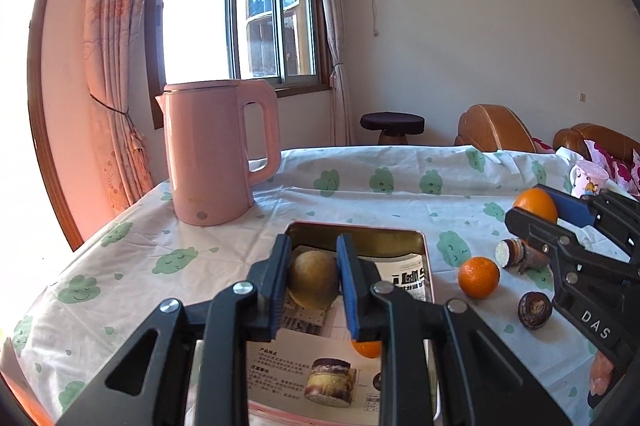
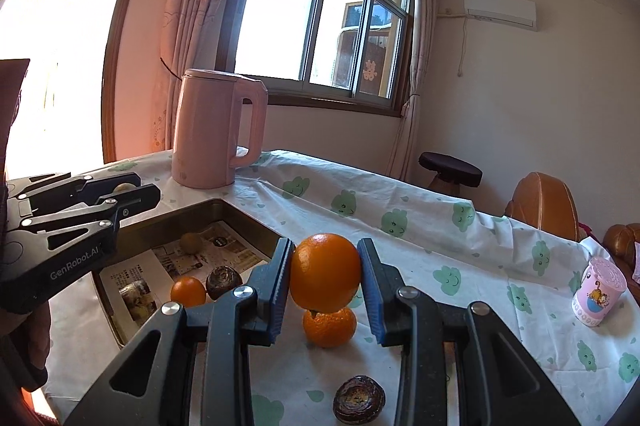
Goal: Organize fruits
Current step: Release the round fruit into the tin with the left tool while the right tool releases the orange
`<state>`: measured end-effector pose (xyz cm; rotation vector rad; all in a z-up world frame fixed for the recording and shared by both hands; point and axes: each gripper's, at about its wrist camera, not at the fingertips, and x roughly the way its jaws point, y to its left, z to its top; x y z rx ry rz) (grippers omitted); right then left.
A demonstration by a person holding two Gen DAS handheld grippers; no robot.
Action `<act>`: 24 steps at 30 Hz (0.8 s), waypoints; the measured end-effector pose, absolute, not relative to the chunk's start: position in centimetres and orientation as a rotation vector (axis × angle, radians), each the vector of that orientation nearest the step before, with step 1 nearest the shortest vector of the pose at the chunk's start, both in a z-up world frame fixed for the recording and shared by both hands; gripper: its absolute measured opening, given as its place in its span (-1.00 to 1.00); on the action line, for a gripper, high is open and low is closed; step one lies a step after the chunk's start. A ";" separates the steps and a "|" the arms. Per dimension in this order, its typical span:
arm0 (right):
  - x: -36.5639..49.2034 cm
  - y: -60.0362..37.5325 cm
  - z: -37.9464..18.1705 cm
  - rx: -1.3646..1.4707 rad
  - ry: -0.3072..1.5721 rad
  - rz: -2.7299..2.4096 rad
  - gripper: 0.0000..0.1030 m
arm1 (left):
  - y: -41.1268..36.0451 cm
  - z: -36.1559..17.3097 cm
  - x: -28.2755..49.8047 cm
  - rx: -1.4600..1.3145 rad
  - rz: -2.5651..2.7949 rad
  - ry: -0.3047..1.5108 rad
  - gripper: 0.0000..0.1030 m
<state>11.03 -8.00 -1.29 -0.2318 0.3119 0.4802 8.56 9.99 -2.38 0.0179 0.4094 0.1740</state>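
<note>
My left gripper (image 1: 313,278) is shut on a brownish round fruit (image 1: 312,280), held above a gold tin tray (image 1: 360,240) lined with printed paper. Under its right finger an orange (image 1: 366,349) peeks out inside the tray. My right gripper (image 2: 325,272) is shut on a large orange (image 2: 325,272), held above a smaller orange (image 2: 329,326) on the tablecloth. The tray (image 2: 244,216) holds a brownish fruit (image 2: 191,242), an orange (image 2: 188,291) and a dark round fruit (image 2: 224,282). The left gripper (image 2: 136,188) shows at the left over the tray.
A pink kettle (image 1: 218,154) stands behind the tray. On the cloth lie a small orange (image 1: 479,277), a dark round fruit (image 1: 535,310) and a cut purple-skinned root (image 1: 516,254). A pink cartoon cup (image 2: 598,290) stands at the right. Brown armchairs are beyond the table.
</note>
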 end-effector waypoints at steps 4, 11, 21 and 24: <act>11.1 -6.5 -1.2 -0.249 0.311 0.504 -0.32 | 10.9 -2.7 9.0 0.028 0.186 0.436 -0.51; 11.9 -3.7 -1.5 -0.261 0.350 0.563 -0.32 | 12.3 -3.2 9.2 0.028 0.195 0.467 -0.50; 12.9 0.1 -2.8 -0.307 0.426 0.627 -0.32 | 13.8 -3.8 9.8 0.011 0.178 0.510 -0.50; 13.3 1.2 -3.2 -0.325 0.454 0.639 -0.32 | 14.1 -4.0 10.4 -0.001 0.157 0.542 -0.50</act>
